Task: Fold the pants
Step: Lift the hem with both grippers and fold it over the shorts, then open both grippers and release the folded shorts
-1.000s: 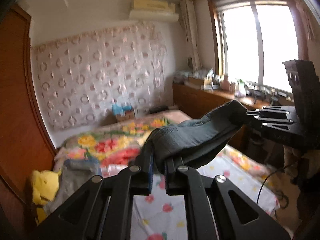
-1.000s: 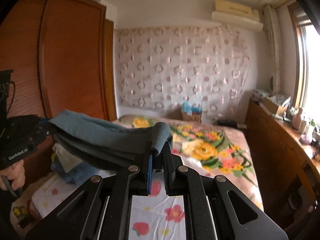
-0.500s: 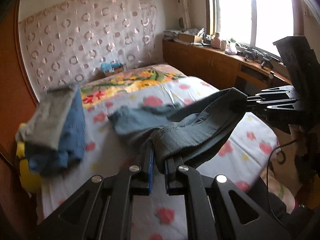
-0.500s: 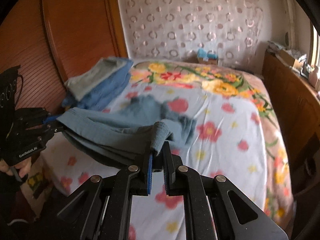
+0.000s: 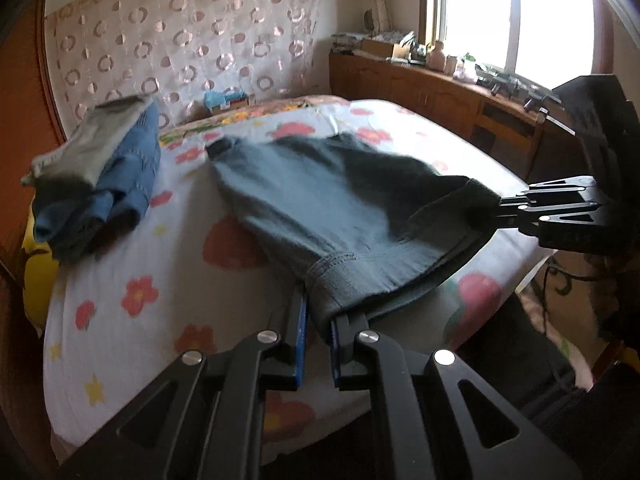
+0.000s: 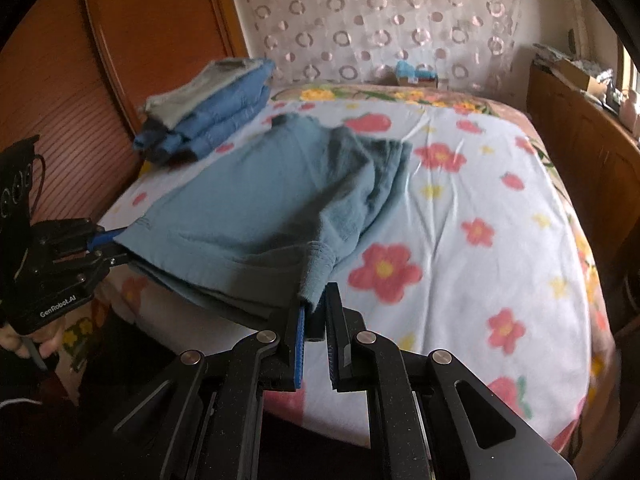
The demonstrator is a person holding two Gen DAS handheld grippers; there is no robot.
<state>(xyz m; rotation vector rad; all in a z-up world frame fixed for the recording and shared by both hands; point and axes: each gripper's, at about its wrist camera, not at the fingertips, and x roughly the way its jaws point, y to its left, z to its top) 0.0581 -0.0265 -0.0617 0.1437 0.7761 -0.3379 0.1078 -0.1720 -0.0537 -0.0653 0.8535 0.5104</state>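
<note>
Two grippers hold the pants (image 5: 320, 200) by the near edge, one at each end. The left gripper (image 5: 318, 320) has its jaws closed on a ribbed corner of the cloth, and the right gripper (image 6: 314, 312) is clamped on the other corner. Between them the edge hangs just off the near side of the bed (image 6: 500, 208), while the rest of the pants lies spread over the flowered sheet, reaching toward the far end.

Beside the pants, on the bed's left part, sits a stack of folded clothes (image 6: 208, 112), blue pieces with a grey one on top; it is near the pants, but whether they touch is unclear. A small blue box (image 6: 416, 72) stands at the far end against the patterned curtain (image 6: 380, 20). A wooden cabinet (image 5: 440, 96) runs along the right side under the window (image 5: 516, 12), its top cluttered with small items. A wooden wardrobe (image 6: 100, 60) stands left of the bed.
</note>
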